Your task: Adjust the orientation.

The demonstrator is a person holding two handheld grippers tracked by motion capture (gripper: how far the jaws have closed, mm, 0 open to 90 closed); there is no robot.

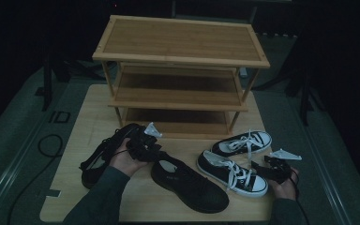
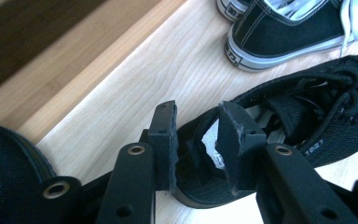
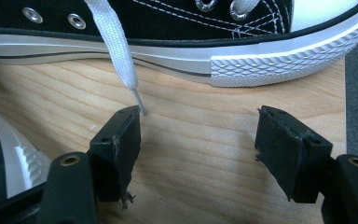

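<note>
Nearest the high camera, two grey sleeves rise from the bottom edge, each hand gripping a black claw. Between them a black mesh shoe lies on the wooden table, toe toward the person. The left gripper sits over the heel end of this shoe; in the left gripper view its jaws stand on either side of the heel collar, narrowed around it, but whether the pads actually press the fabric I cannot tell. A second black mesh shoe lies left of that hand, partly covered by it.

The right gripper rests low at the table's right edge, jaws spread wide with bare wood between them. Just beyond them lies a black canvas sneaker with a white sole, its white lace trailing down to one jaw tip. Its pair sits farther back, near the rack.

That wooden shoe rack stands at the table's far side with three shelves; all hold nothing, though the lowest is shadowed and hard to read. Surroundings beyond the table are dark. A cable loops on the floor at left.
</note>
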